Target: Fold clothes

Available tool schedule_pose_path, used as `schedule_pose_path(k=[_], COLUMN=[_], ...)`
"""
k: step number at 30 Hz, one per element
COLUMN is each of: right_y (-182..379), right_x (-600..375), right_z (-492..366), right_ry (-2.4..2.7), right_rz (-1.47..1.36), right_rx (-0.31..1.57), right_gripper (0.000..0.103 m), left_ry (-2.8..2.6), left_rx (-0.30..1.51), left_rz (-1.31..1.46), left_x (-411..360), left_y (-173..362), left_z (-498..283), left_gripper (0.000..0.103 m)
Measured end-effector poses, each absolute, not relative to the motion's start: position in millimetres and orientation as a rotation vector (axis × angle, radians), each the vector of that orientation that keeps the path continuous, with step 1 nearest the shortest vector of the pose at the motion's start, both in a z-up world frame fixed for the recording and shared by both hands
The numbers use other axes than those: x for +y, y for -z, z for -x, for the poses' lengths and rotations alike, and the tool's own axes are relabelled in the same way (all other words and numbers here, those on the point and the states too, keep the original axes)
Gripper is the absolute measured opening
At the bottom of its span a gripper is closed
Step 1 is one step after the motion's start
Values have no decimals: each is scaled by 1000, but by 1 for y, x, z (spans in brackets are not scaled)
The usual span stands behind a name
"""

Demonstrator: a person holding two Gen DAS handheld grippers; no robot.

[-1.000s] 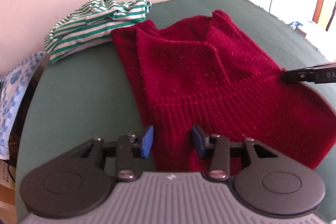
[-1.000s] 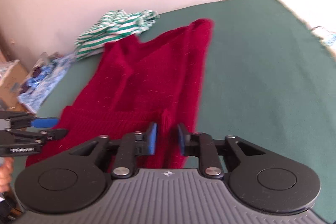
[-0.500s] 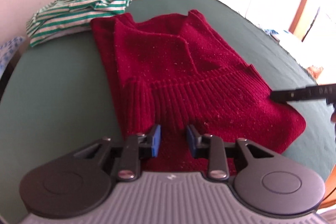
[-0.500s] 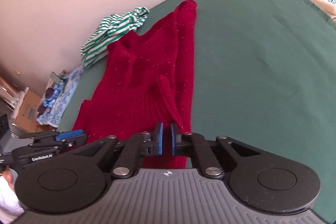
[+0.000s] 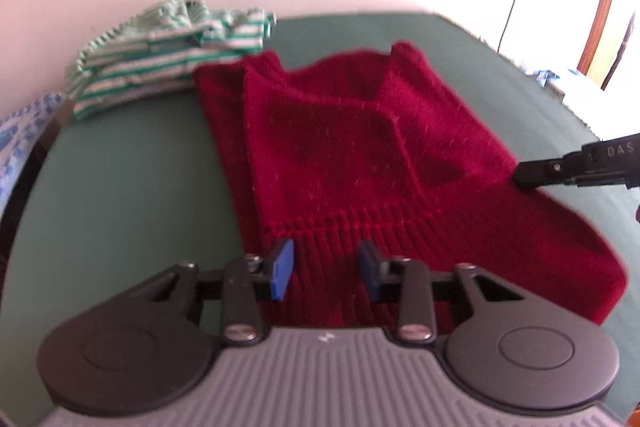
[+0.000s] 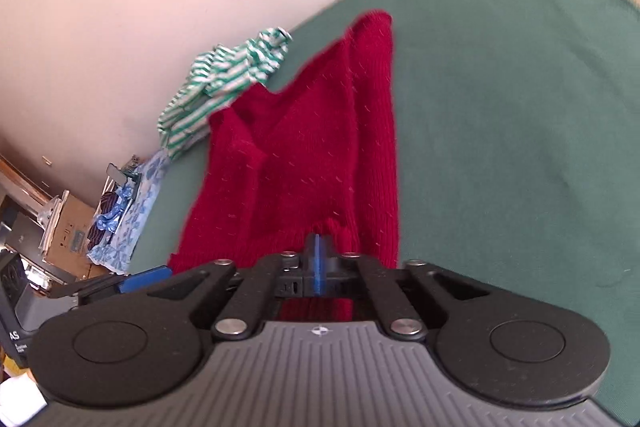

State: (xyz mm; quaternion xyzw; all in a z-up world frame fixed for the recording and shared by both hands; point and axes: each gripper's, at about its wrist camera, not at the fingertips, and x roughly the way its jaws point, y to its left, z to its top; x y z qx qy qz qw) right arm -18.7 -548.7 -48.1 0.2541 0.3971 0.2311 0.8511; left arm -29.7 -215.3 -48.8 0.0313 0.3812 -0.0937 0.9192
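Observation:
A dark red knitted sweater [image 5: 360, 155] lies partly folded on the green table [image 5: 132, 187], its ribbed hem toward me. My left gripper [image 5: 326, 273] is open, its blue pads straddling the hem at the near left. My right gripper [image 6: 318, 263] is shut on the sweater's [image 6: 312, 155] hem at its right edge. The right gripper's tip also shows in the left wrist view [image 5: 532, 175], at the sweater's right side. The left gripper shows in the right wrist view [image 6: 132, 277] at the lower left.
A green-and-white striped garment [image 5: 168, 55] is bunched at the table's far left, near the wall; it also shows in the right wrist view [image 6: 224, 79]. A blue patterned cloth [image 6: 132, 203] and a cardboard box [image 6: 68, 227] sit beyond the left edge.
My right gripper has closed fully on the sweater's hem. My left gripper has opened wider and shifted over the hem.

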Motion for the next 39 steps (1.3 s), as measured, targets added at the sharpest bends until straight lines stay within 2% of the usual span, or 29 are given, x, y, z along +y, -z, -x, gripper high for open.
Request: schedule_pose_path(k=[2,3,5,6,7,10,11,13,15,17,21,23,29,35,36,37,39], right_y=[41,44,54,59,64,58,50,33,21,17,15,17,22,38,40,43,46], right_x=[-546,-543,-538,-537,-541,-556,-556,-559,-561,-563,-570,-572,-554,-532,-529,-527,-521], right_z=[27,27,26,26,26,31,36,50,64,78,101,112,127,124,126,128,132], right_ry=[-545,-562,-549,-542,-525,-484,-478,-498,-508,-485,-492,-517,-544,-572,-580,-589,-596], right_rz=[-554,-561,-529,-515,-527,-561,-524,-469,-400,-301,-248,-254,-96,31,57,83,127], right_rx=[843,858,893,908,899,887,878,856,850,866,934,965,944,863,853,842,800], right_gripper=[11,11,10,2,0,0,7,18,23,36,38,43,46,47,47,47,47], left_ry=[194,203,184,180,182,183,177,172,173,169,164,181,220,228,233,239,240], left_rx=[774,788,808,790,783,788,792,795,790,827,891,909,961,913,908,903,893], left_rz=[-56,-48,-89,-109,-123,-148,-152,-144,-115,-84,-43,-28,-21,-112,-134,-155,-194], left_x=[-215,-216,-223,-226,-226,-222,-219,-210,-199,-192,-183,-183,-189,-207,-211,-216,-223], left_y=[47,52,66,68,68,61,57,46,35,34,39,43,58,65,67,69,73], left_z=[35,35,33,36,36,39,42,54,73,90,122,130,135,136,135,134,134], left_gripper=[41,48,50,52,53,53,52,42,48,55,61,66,66,65,61,52,48])
